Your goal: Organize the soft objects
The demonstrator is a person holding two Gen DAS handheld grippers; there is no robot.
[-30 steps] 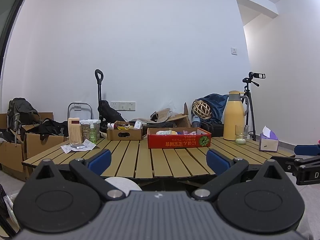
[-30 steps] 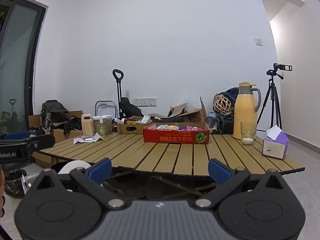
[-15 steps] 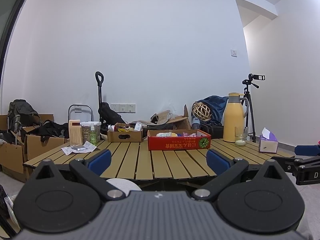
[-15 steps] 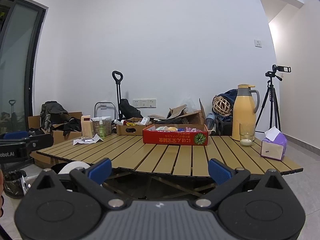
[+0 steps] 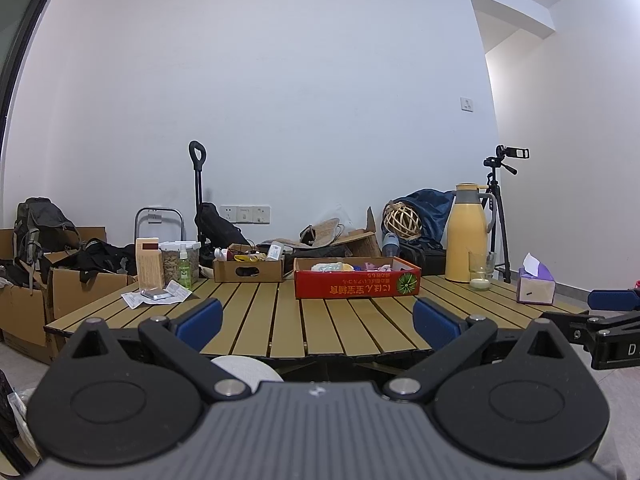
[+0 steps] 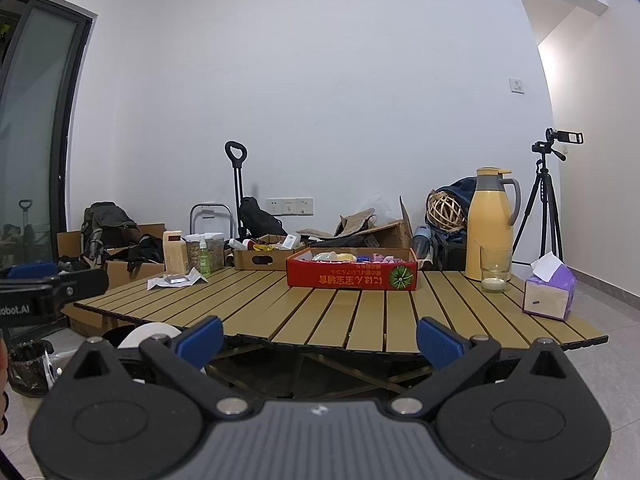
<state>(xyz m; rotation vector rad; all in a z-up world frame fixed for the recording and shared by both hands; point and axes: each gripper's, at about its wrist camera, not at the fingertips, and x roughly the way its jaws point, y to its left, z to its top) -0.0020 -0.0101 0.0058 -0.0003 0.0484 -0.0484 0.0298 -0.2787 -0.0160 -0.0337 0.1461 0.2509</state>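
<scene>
While both tools hang short of the near edge of the slatted wooden surface (image 5: 352,320), the left gripper (image 5: 316,322) and the right gripper (image 6: 320,338) each hold their blue-padded fingers (image 6: 200,336) wide apart, with nothing between them. Far across the slats sits a shallow red cardboard box (image 6: 352,274) with a green printed emblem; pale, crumpled soft objects (image 6: 334,257) lie heaped inside, their shapes hard to make out. To its right stand a smooth yellow jug (image 6: 488,224), a clear glass (image 6: 495,274) and a purple tissue box (image 6: 550,294). Compared with a second ago, the surface appears slightly lower and farther in both views. A white round object (image 5: 246,372) below the near edge is partly hidden by the left tool.
</scene>
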